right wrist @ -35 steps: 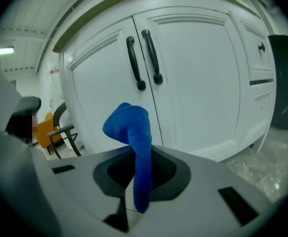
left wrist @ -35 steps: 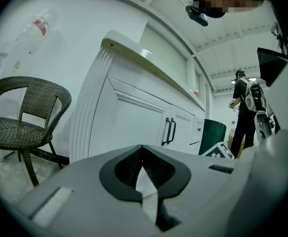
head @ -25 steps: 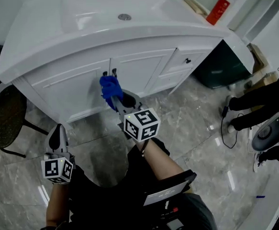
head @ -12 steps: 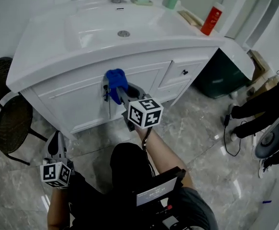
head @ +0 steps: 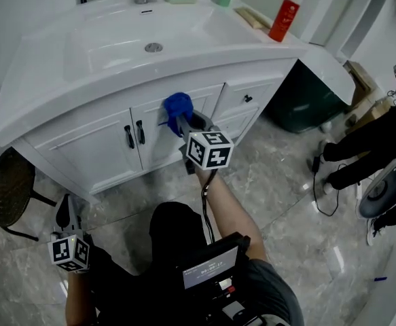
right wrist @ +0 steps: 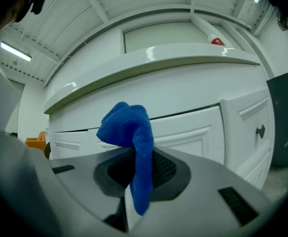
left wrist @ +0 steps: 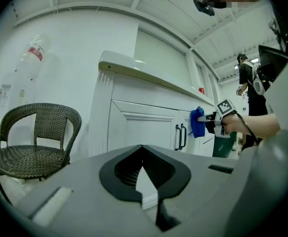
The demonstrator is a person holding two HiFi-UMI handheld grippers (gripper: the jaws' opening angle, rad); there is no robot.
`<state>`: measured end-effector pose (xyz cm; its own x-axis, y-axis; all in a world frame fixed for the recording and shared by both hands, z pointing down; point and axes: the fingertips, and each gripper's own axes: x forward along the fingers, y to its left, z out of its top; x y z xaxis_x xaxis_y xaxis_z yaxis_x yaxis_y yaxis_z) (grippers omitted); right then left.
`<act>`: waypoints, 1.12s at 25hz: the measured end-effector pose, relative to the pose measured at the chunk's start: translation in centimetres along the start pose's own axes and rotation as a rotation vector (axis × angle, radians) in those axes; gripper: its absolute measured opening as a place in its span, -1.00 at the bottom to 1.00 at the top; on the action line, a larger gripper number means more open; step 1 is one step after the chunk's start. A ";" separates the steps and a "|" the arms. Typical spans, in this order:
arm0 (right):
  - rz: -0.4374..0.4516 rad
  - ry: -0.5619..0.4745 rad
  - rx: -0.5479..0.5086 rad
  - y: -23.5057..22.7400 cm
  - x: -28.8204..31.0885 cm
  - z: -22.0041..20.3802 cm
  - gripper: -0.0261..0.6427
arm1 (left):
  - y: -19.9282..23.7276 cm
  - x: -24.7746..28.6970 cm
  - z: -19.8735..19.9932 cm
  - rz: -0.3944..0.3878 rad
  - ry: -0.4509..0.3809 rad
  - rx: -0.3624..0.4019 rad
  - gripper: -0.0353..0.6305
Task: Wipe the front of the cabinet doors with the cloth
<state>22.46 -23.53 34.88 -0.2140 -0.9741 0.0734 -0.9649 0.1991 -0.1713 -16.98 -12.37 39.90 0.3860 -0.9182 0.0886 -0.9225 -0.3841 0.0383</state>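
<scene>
Blue cloth (head: 178,105) is pressing, as far as the head view shows, against the top of the right-hand cabinet door (head: 167,138), near the black handles (head: 134,134), with the right gripper (head: 184,119) carrying it and the left gripper (head: 64,212) hanging low over the floor, well apart. Left gripper view is showing its jaws together on nothing, facing the left-hand door (left wrist: 144,130). Right gripper view is showing jaws clamping the cloth's hanging tail, so I am judging the wiping under way, with most of both fronts left to cover.

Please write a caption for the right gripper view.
Right gripper, shut on a blue cloth, faces the white cabinet door.
</scene>
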 end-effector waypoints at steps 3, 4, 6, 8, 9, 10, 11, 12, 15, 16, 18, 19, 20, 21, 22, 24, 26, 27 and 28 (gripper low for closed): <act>-0.067 -0.005 0.047 -3.9 -0.8 0.2 -0.78 | -0.9 0.6 -0.1 -0.007 0.009 0.017 -0.88; -0.096 -0.005 0.060 -5.3 -1.1 0.3 -0.78 | -1.4 0.8 -0.1 -0.014 0.012 0.014 -0.88; -0.155 -0.002 0.083 -8.0 -1.7 0.3 -0.78 | -2.3 1.3 -0.1 -0.032 0.015 0.007 -0.88; -0.210 0.004 0.097 -10.5 -2.1 0.3 -0.78 | -3.4 2.1 -0.1 -0.058 0.015 0.003 -0.88; -0.234 0.008 0.101 -11.5 -2.3 0.2 -0.78 | -3.8 2.5 -0.1 -0.072 0.016 0.001 -0.88; -0.255 0.014 0.103 -12.5 -2.5 0.0 -0.78 | -4.3 2.8 -0.1 -0.085 0.017 0.000 -0.88; -0.275 0.021 0.106 -13.3 -2.8 -0.2 -0.78 | -4.7 3.1 -0.2 -0.096 0.018 -0.003 -0.88; -0.293 0.028 0.109 -14.0 -3.1 -0.4 -0.78 | -5.1 3.4 -0.3 -0.107 0.018 -0.007 -0.88; -0.330 0.032 0.114 -15.4 -4.4 -0.6 -0.78 | -6.3 4.0 -0.8 -0.136 0.019 -0.018 -0.88; -0.333 0.026 0.116 -15.6 -5.0 -0.5 -0.78 | -6.7 4.1 -0.9 -0.145 0.019 -0.019 -0.88; -0.337 0.010 0.124 -15.4 -6.2 -0.2 -0.78 | -7.1 4.2 -1.0 -0.158 0.017 -0.020 -0.88; -0.331 0.000 0.127 -15.0 -6.8 0.0 -0.78 | -7.2 4.3 -1.0 -0.161 0.015 -0.021 -0.88; -0.316 -0.011 0.125 -14.3 -7.2 0.3 -0.78 | -7.2 4.3 -1.0 -0.164 0.013 -0.022 -0.88; -0.290 -0.022 0.119 -13.2 -7.5 0.6 -0.78 | -7.2 4.4 -1.0 -0.167 0.011 -0.024 -0.88; -0.254 -0.030 0.105 -11.8 -7.7 0.7 -0.78 | -7.1 4.4 -1.0 -0.170 0.010 -0.027 -0.88; -0.143 -0.027 0.071 -7.6 -7.1 0.3 -0.78 | -6.9 4.3 -1.2 -0.171 0.011 -0.040 -0.88; 0.003 -0.018 0.053 -2.3 -5.8 -0.6 -0.78 | -6.7 4.0 -1.6 -0.169 0.017 -0.052 -0.88; 0.074 -0.020 0.051 0.2 -5.0 -1.0 -0.78 | -6.5 3.9 -1.7 -0.167 0.020 -0.057 -0.88; 0.138 -0.022 0.048 2.7 -4.3 -1.3 -0.78 | -6.3 3.8 -1.8 -0.165 0.021 -0.060 -0.88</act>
<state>20.60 -18.68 35.34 -0.3403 -0.9400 0.0249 -0.9181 0.3264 -0.2247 -9.67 -13.23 41.75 0.5326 -0.8408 0.0971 -0.8452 -0.5224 0.1128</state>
